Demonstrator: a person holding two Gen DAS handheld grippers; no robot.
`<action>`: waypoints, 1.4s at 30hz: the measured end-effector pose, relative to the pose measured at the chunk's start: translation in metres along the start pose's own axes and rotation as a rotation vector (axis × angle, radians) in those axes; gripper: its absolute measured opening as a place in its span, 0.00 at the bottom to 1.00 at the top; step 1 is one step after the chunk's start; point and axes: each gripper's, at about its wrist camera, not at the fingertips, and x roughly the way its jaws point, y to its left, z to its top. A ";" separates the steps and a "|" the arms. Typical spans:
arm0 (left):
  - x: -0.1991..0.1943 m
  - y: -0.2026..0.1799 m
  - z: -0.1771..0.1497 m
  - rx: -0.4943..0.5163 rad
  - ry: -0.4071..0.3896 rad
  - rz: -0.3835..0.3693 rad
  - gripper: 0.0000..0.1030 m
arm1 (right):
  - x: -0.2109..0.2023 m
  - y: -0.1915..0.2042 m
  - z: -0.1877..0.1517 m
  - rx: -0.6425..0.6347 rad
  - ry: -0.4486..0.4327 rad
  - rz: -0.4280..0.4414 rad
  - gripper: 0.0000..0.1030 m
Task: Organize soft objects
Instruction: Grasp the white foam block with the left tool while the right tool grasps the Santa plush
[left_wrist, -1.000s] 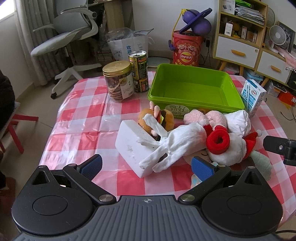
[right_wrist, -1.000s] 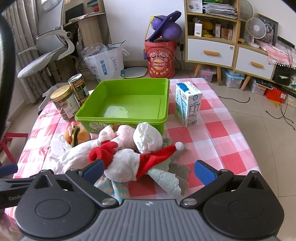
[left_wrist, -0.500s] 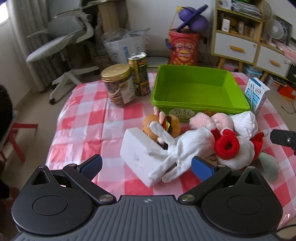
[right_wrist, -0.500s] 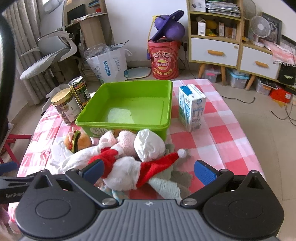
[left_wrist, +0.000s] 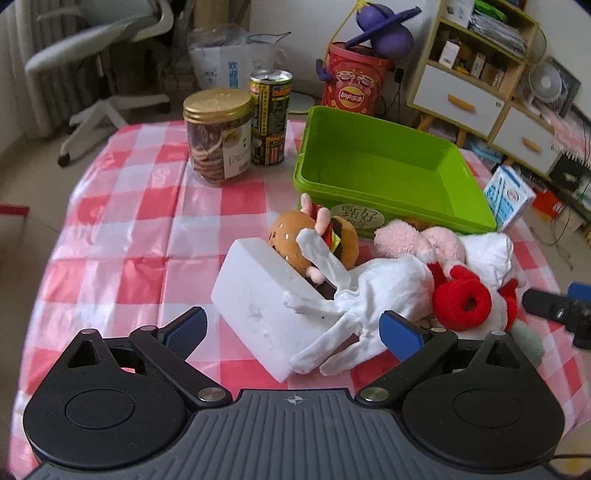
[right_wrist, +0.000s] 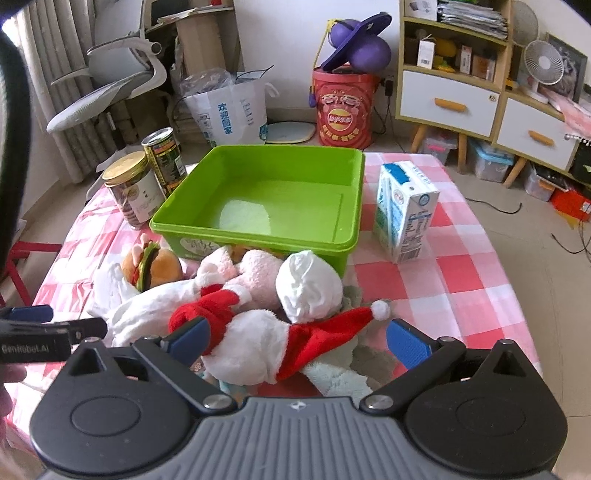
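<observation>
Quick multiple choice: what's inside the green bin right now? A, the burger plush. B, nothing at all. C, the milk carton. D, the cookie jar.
B: the green bin shows only its bare floor, while the burger plush, milk carton and cookie jar all sit outside it on the checkered cloth.

Wide-spread left gripper (left_wrist: 293, 326) over white foam block (left_wrist: 258, 314), limp white toy (left_wrist: 373, 295), possibly a rabbit.

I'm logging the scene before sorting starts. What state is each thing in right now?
Left gripper: open, holding nothing.
Right gripper: open, holding nothing.
Green bin: empty.
Cookie jar: upright, lid on.
Can: upright, top opened.
Milk carton: upright.
Soft toys: piled outside the bin.
</observation>
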 end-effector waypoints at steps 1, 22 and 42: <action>0.000 0.003 0.000 -0.015 -0.002 -0.010 0.92 | 0.002 0.001 0.000 -0.003 0.005 0.001 0.75; 0.036 0.072 0.006 -0.363 0.052 -0.212 0.68 | 0.048 -0.027 0.001 0.267 0.155 0.269 0.58; 0.077 0.114 -0.012 -0.770 0.121 -0.386 0.63 | 0.083 -0.057 -0.009 0.626 0.260 0.459 0.56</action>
